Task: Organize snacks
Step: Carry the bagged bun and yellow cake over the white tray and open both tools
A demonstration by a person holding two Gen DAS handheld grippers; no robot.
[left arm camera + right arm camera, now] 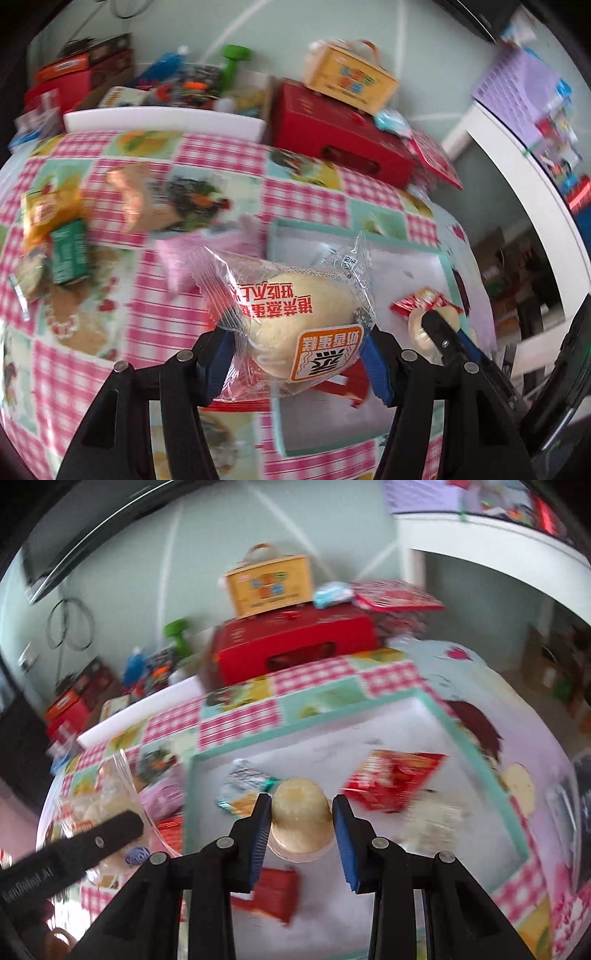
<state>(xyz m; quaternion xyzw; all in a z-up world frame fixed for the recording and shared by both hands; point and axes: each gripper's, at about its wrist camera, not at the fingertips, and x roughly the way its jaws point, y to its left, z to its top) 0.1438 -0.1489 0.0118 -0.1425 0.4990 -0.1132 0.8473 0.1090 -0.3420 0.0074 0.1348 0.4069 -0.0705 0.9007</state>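
Left tool [299, 354] grips a wrapped cake [295, 317]; right tool [301, 834] straddles a pudding cup [301, 823] (contact unclear).

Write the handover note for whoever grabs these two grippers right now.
Left gripper: shut on a clear-wrapped steamed cake, held above the table.
Right gripper: shut on a jelly cup over the white tray.
In the tray: a red packet, a silver wrapper, another red pack.
Left to sort, on the checked cloth: a pink packet, a green box, an orange bag.
Next, probably: set down both held snacks.
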